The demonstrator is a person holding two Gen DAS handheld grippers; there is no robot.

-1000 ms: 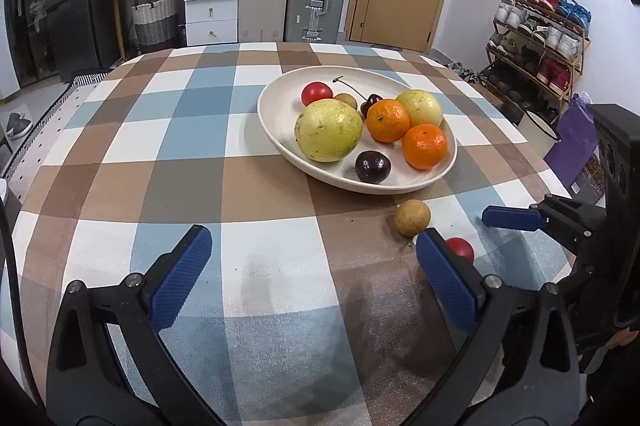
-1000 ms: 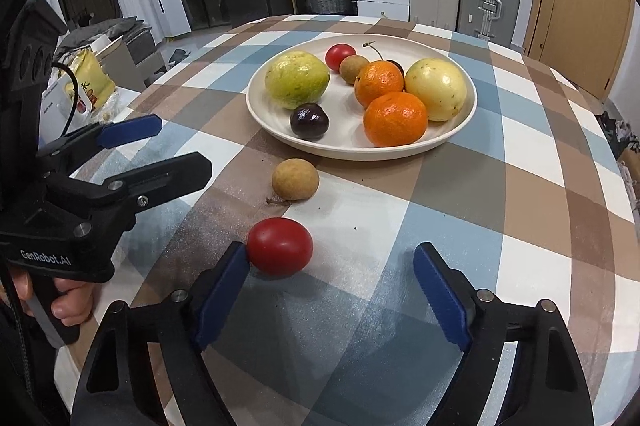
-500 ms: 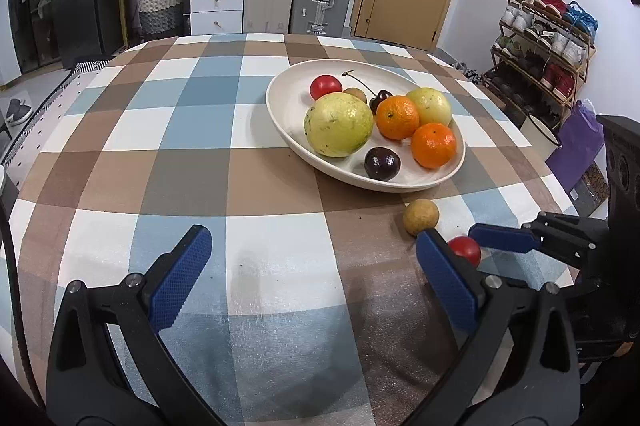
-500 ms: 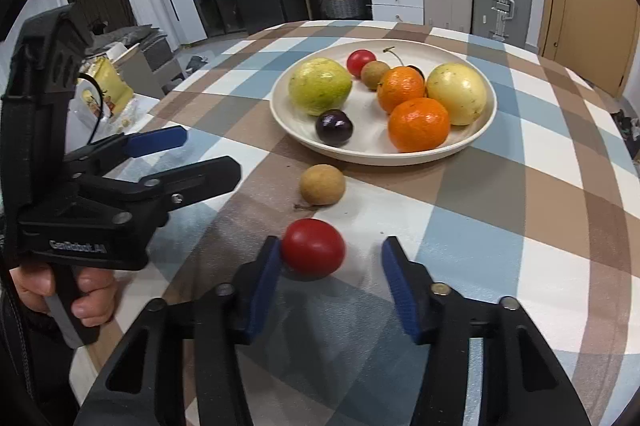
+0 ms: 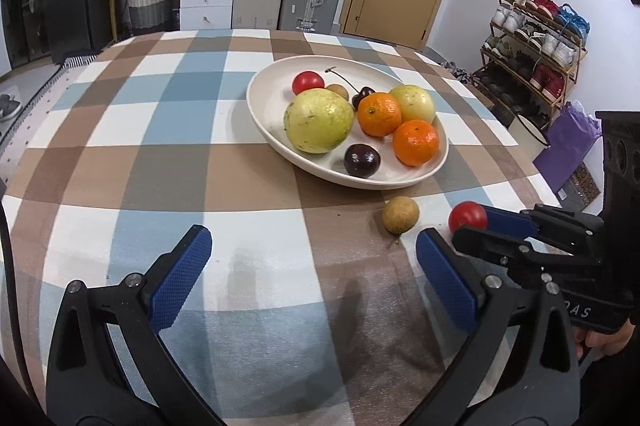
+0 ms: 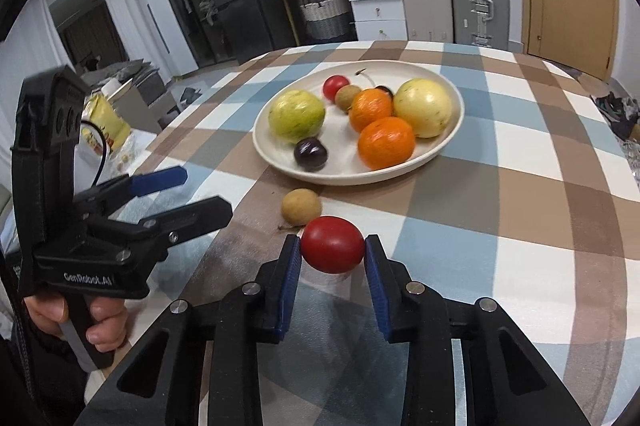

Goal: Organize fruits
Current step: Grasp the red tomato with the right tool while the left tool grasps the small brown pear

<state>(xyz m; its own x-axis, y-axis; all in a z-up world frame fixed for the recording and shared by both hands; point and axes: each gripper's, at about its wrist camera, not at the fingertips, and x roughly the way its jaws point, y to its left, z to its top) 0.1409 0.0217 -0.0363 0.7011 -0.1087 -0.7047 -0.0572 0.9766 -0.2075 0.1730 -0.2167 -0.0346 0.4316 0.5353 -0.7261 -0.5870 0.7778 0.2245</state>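
My right gripper (image 6: 332,246) has a small red tomato (image 6: 332,244) between its blue pads; the jaws are closing and both pads touch its sides. From the left wrist view the same tomato (image 5: 467,217) sits at the tips of the right gripper (image 5: 476,226), near the table's right edge. A small brown round fruit (image 6: 301,206) lies on the cloth just beyond it. The cream plate (image 5: 268,97) holds a green-yellow fruit (image 5: 319,121), two oranges, a dark plum and other small fruits. My left gripper (image 5: 312,242) hangs open above the checked cloth with nothing between its fingers.
The checked tablecloth (image 5: 168,161) covers a round table, and its edge falls away close behind the right gripper. A shoe rack (image 5: 536,37) and a purple bag (image 5: 568,141) stand off to the right. Suitcases and drawers line the back wall.
The right jaws have come in from wide apart until both pads meet the red tomato. The left gripper has stayed where it was, open.
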